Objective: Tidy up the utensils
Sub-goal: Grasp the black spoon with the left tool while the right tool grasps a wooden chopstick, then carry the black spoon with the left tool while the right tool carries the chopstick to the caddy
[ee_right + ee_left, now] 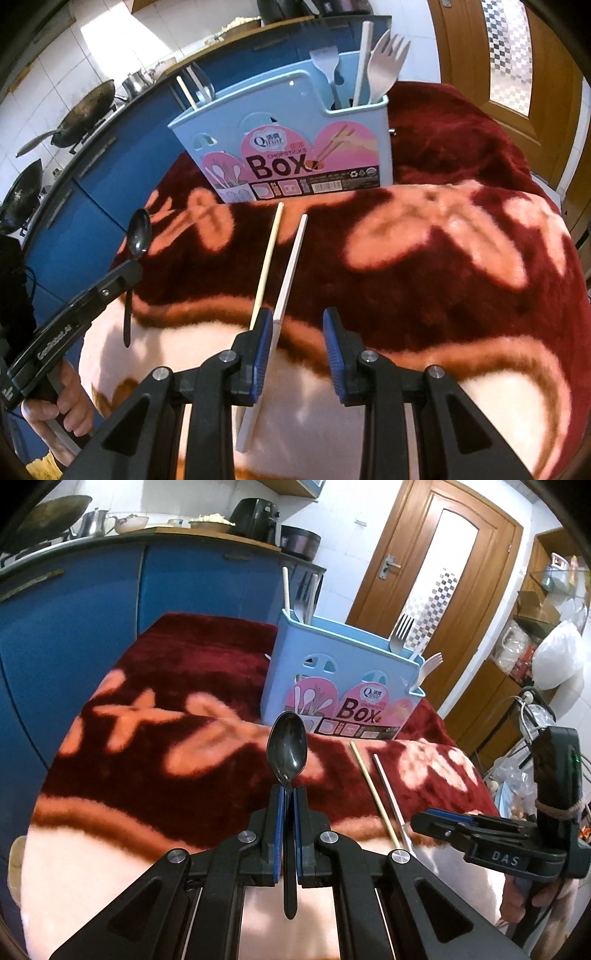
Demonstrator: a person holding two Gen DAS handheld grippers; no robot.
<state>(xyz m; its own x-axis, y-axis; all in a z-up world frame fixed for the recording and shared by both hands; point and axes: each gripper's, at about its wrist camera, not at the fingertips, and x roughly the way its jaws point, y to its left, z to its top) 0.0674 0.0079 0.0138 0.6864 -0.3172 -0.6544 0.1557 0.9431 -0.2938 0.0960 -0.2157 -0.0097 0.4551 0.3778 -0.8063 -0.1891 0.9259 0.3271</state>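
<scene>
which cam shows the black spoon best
The left wrist view: the black spoon stands centred, bowl up, clamped in the left gripper. The right wrist view shows it small at the left edge, seen side-on.

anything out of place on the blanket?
Two chopsticks lie loose on the blanket in front of the blue utensil box, not slotted in. The right gripper is open over them. The left gripper holds a black spoon, bowl up.
</scene>
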